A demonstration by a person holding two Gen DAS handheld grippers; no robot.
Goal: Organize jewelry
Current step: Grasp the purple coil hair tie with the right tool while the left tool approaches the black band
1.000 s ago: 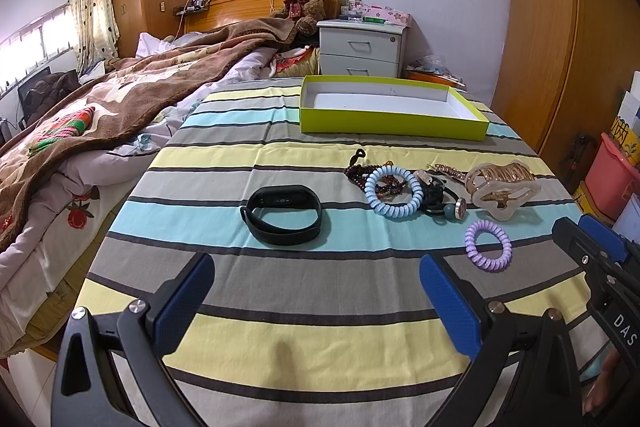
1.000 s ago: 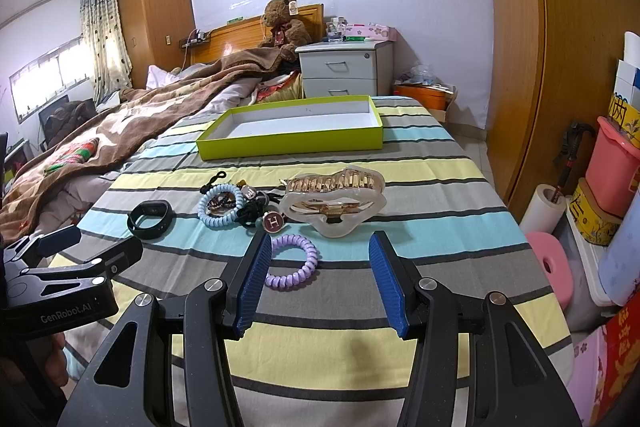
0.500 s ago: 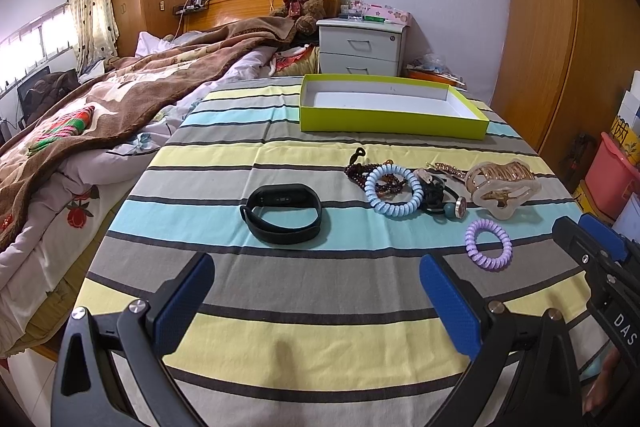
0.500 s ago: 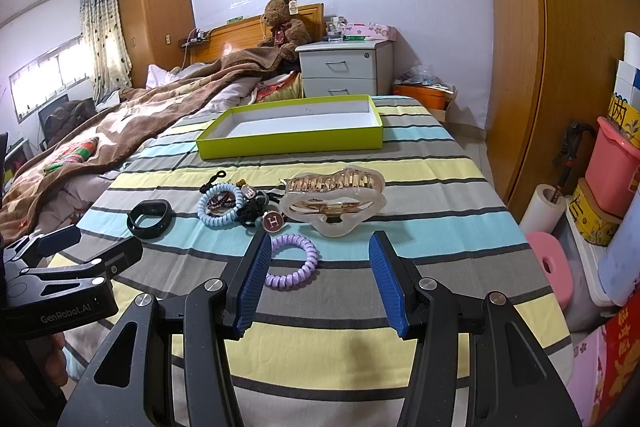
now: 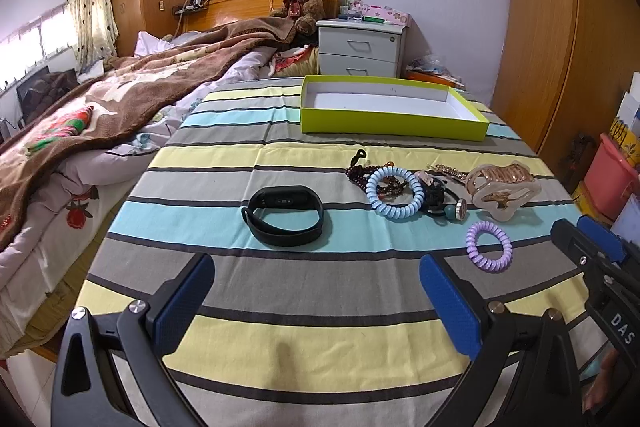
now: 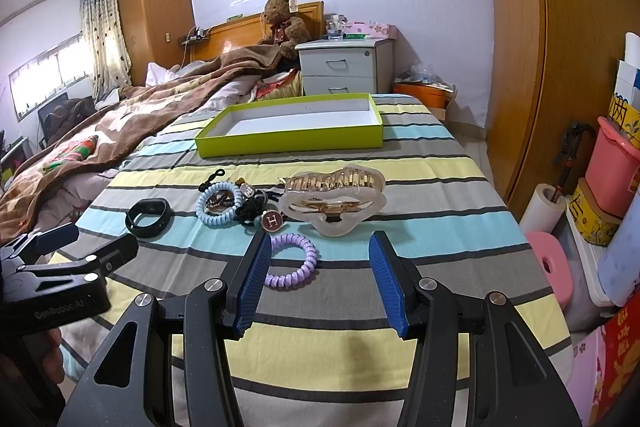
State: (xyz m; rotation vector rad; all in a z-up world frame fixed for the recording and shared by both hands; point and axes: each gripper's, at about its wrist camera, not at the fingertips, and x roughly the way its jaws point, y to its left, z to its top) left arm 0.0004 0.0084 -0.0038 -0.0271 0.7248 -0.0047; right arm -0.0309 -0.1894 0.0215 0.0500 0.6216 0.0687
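Note:
On the striped tablecloth lie a black wristband (image 5: 285, 215) (image 6: 147, 217), a light blue spiral hair tie (image 5: 395, 191) (image 6: 219, 203) over dark beads, a black cord with an "H" charm (image 6: 273, 219), a large clear hair claw (image 5: 503, 187) (image 6: 334, 199) and a purple spiral hair tie (image 5: 489, 246) (image 6: 291, 261). A lime-green tray (image 5: 390, 125) (image 6: 292, 141) with a white floor stands empty behind them. My left gripper (image 5: 316, 301) is open and empty, nearer than the wristband. My right gripper (image 6: 318, 283) is open and empty, its left pad beside the purple tie.
The bed with a brown blanket (image 5: 120, 95) borders the table on the left. A white nightstand (image 5: 362, 47) stands behind it. Wooden wardrobe doors (image 6: 532, 47) and stacked boxes and tubs (image 6: 612, 167) fill the right side.

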